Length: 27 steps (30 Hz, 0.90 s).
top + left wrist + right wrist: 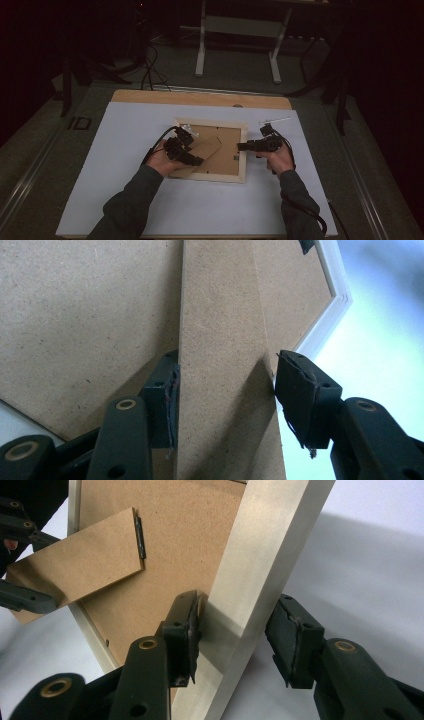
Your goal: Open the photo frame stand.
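Note:
A pale wooden picture frame (210,176) lies face down on the white sheet, its brown backing board (185,540) facing up. A brown stand flap (220,315), hinged to the board, is raised at its free end. My left gripper (225,385) has a pad on each long edge of that flap and is shut on it; its black jaws also show far off in the right gripper view (52,574). My right gripper (235,625) straddles the frame's right side bar (260,570). Its left pad rests on the inner edge and the other pad stands a little off, so it is open.
The white sheet (125,145) covers the wooden table (200,98), with bare room on all sides of the frame. A small clear strip (274,121) lies beyond the right gripper. A white desk stand (237,45) and floor cables (150,75) sit beyond the table.

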Available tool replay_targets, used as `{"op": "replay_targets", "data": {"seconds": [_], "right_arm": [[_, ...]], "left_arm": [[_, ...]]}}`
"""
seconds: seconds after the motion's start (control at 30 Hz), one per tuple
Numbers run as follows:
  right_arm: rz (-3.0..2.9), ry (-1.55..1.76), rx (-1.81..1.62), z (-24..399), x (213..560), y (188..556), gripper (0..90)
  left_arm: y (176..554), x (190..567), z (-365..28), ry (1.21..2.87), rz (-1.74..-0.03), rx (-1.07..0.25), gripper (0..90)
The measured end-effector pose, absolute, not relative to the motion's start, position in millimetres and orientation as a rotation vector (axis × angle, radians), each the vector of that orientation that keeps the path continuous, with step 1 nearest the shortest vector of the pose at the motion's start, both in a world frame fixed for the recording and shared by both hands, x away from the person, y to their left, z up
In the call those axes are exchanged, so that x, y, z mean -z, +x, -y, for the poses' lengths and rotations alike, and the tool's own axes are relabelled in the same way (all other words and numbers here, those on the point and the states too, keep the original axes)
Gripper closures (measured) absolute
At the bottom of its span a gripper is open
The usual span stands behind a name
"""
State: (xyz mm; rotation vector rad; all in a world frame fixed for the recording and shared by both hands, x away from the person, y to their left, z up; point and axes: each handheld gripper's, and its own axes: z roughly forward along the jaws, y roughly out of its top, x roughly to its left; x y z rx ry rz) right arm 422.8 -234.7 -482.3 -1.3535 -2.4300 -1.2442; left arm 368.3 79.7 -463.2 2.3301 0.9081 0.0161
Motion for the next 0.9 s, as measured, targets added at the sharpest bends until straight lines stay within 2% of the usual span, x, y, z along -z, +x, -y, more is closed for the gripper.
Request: {"op": "replay_targets", "data": {"seconds": [0.13,0.4,0.57,0.9], "right_arm": [[2.435,-1.350,1.248,234.6,481.6,422.0,56.2],[2.447,-1.336,1.258,234.9,480.3,420.7,56.3],[2.451,-1.334,1.260,234.7,479.3,419.9,56.3],[2.482,-1.332,1.268,234.4,476.1,417.5,56.4]], "left_arm": [[371.3,463.9,-80.6,2.338,-0.925,0.011,47.6],[376.8,468.3,-81.7,2.332,-0.931,0.084,41.2],[376.5,468.1,-80.1,2.331,-0.922,0.082,50.5],[372.2,465.4,-74.9,2.361,-0.898,0.021,51.4]]}}
